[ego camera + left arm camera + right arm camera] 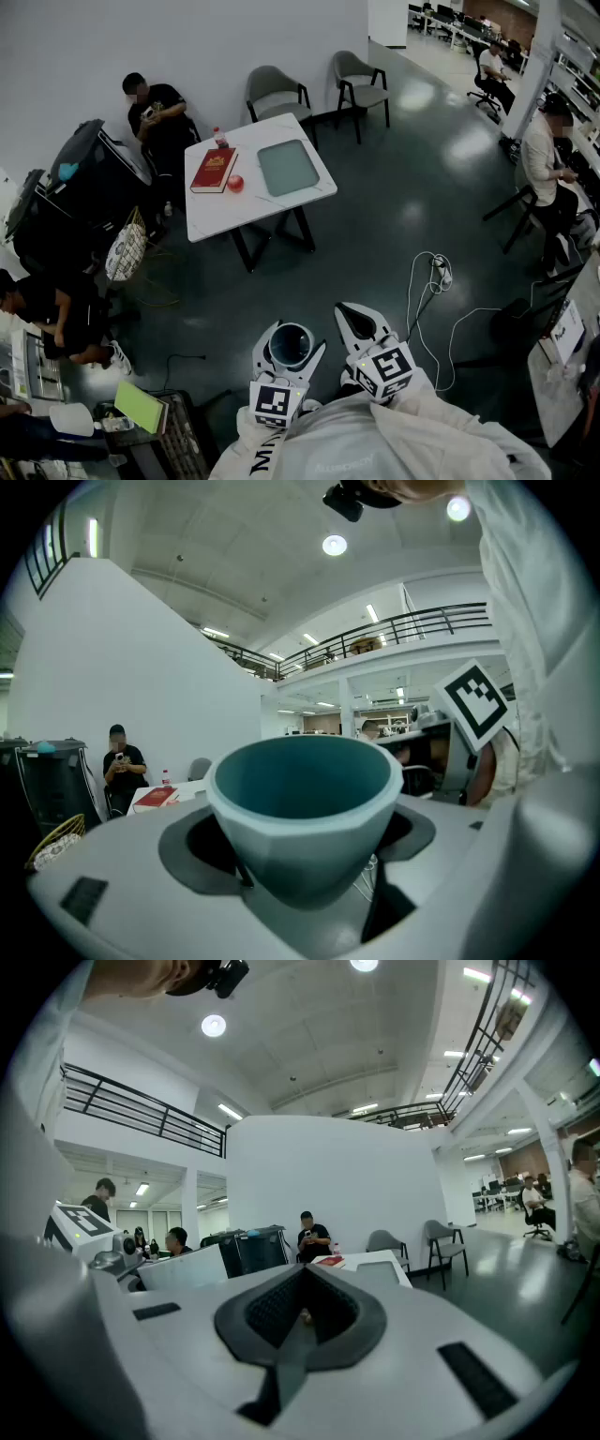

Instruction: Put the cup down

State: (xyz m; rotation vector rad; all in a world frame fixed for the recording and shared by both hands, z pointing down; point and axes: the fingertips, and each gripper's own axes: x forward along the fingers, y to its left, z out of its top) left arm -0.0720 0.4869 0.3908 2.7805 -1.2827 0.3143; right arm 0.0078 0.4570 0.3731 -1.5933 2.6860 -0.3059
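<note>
A teal cup [290, 344] stands upright between the jaws of my left gripper [289, 354], held high above the dark floor close to my body. In the left gripper view the cup [300, 808] fills the middle, its mouth up and nothing inside, and the left gripper [300, 850] is shut on its lower walls with the jaws set wide. My right gripper [361, 328] hovers just right of it. In its own view the right gripper [302, 1314] is shut with nothing between the jaws.
A white table [309, 192] stands ahead, bearing a red book [214, 171], a red ball [235, 184], a grey-green tray [288, 167] and a small bottle [220, 139]. Two chairs [277, 92] stand behind it. People sit at left and right. A white cable [427, 281] lies on the floor.
</note>
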